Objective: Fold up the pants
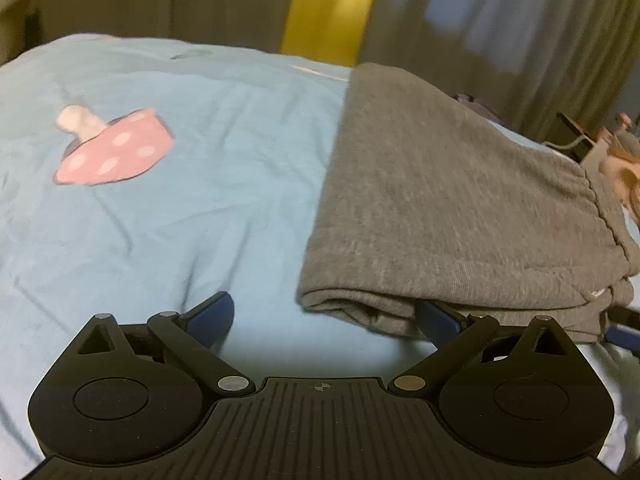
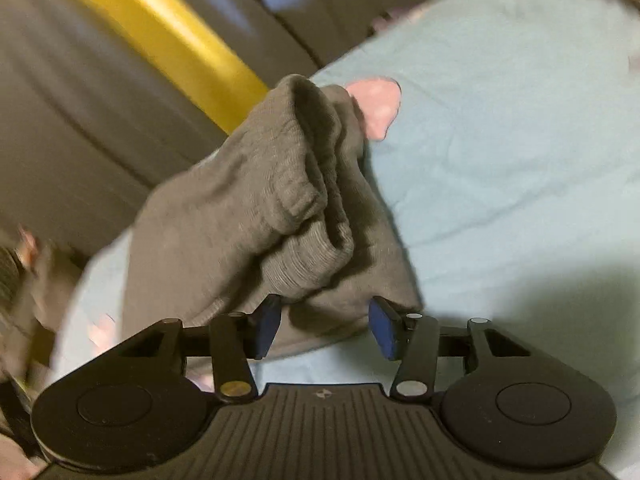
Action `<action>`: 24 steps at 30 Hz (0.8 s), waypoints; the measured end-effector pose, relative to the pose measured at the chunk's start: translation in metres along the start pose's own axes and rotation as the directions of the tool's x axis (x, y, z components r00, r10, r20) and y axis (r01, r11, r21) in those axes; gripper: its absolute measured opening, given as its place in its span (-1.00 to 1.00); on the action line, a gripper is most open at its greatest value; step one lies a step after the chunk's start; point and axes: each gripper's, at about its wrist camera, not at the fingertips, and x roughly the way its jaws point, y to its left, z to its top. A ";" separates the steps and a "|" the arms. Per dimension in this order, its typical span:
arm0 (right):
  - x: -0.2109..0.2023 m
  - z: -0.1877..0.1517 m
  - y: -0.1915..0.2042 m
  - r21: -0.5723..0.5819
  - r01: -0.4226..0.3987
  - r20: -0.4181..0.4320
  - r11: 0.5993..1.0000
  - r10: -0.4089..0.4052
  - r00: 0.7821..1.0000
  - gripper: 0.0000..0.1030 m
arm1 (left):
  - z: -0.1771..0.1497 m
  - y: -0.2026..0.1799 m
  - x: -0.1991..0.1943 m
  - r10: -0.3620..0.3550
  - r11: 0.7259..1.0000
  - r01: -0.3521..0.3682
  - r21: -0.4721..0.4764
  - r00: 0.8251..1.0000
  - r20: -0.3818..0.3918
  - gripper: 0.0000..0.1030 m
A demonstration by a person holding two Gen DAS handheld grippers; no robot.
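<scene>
Left wrist view: a pink mushroom print [image 1: 116,148] sits at the far left of the light blue bedsheet [image 1: 192,208]. Nearer, the left gripper [image 1: 324,320] has its blue fingers [image 1: 212,314] spread wide and released, the right one tucked under the near edge of the grey pants [image 1: 440,200], which lie folded on the right of the bed. Behind hangs a grey curtain [image 1: 480,20] with a yellow strip [image 1: 328,4].

Right wrist view: the bunched pants [image 2: 280,208] rise just beyond the right gripper [image 2: 324,326]; its fingers [image 2: 266,326] stand partly apart with cloth between them, not visibly pinched.
</scene>
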 end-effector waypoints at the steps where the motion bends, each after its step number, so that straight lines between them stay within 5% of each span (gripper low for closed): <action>1: -0.003 -0.004 0.008 -0.055 0.059 0.005 0.997 -0.059 0.998 0.13 | -0.001 0.002 -0.003 -0.002 1.000 0.002 -0.029 1.000 -0.006 0.96; 2: -0.004 -0.005 0.015 -0.096 0.118 0.008 0.988 -0.118 0.993 0.60 | -0.001 0.006 -0.006 -0.006 0.999 0.006 -0.053 1.000 -0.008 0.97; 3: -0.007 -0.010 0.021 -0.130 0.174 0.023 0.976 -0.173 0.985 0.79 | -0.003 0.007 -0.010 -0.005 0.998 0.005 -0.066 1.000 -0.012 0.97; 6: -0.018 -0.029 0.030 -0.196 0.224 0.035 0.955 -0.221 0.975 0.90 | -0.008 -0.005 -0.017 0.033 0.999 -0.034 -0.030 0.999 -0.042 0.97; 13: -0.041 -0.058 0.058 -0.278 0.273 0.100 0.921 -0.255 0.962 0.92 | -0.032 -0.041 -0.040 0.030 0.995 -0.023 0.100 0.997 -0.067 0.97; 18: -0.046 -0.068 0.080 -0.287 0.361 0.146 0.887 -0.332 0.932 0.92 | -0.046 -0.057 -0.072 0.024 0.991 -0.027 0.131 1.000 0.019 0.97; 24: -0.068 -0.082 0.110 -0.421 0.315 0.231 0.851 -0.235 0.944 0.92 | -0.053 -0.060 -0.108 0.000 0.994 -0.014 0.104 0.992 0.129 0.97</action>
